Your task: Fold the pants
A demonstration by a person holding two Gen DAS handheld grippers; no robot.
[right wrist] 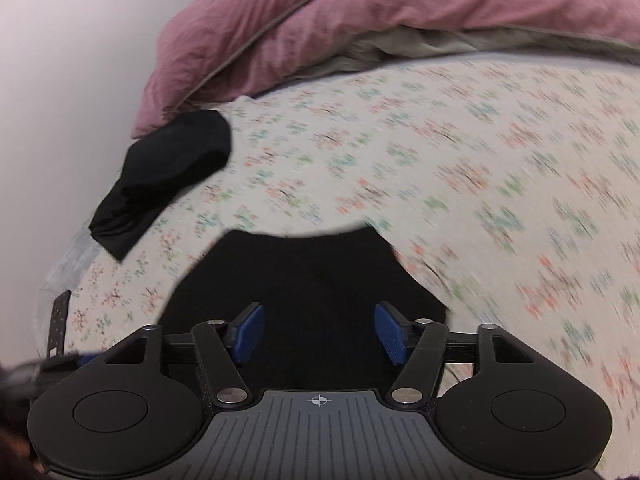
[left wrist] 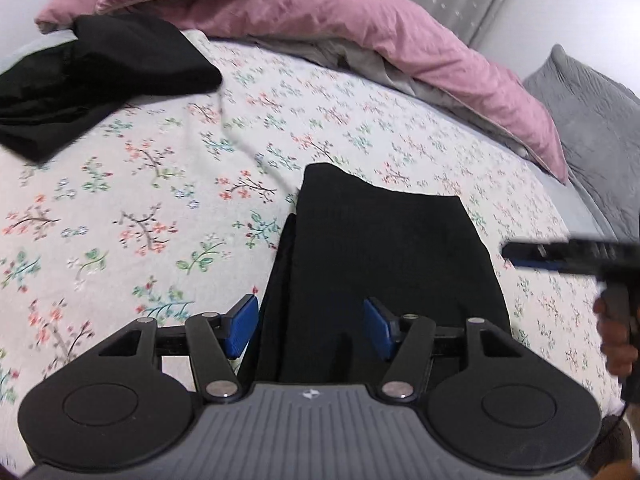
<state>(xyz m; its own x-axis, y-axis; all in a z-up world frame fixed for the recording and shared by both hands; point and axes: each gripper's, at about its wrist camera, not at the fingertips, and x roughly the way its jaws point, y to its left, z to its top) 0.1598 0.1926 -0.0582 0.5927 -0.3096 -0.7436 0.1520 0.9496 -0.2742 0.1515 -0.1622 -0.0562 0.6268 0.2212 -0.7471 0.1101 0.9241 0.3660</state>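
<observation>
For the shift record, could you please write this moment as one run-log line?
step: fold pants | left gripper: open, empty | right gripper: open, empty | folded black pants: flat on floral bedsheet, released

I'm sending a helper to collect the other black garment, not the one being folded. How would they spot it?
Start at the pink duvet heaped along the far side of the flowered sheet. The black bundle lies against its left end. Unlike the flat folded pants near the tongs, it is rumpled and thick.
</observation>
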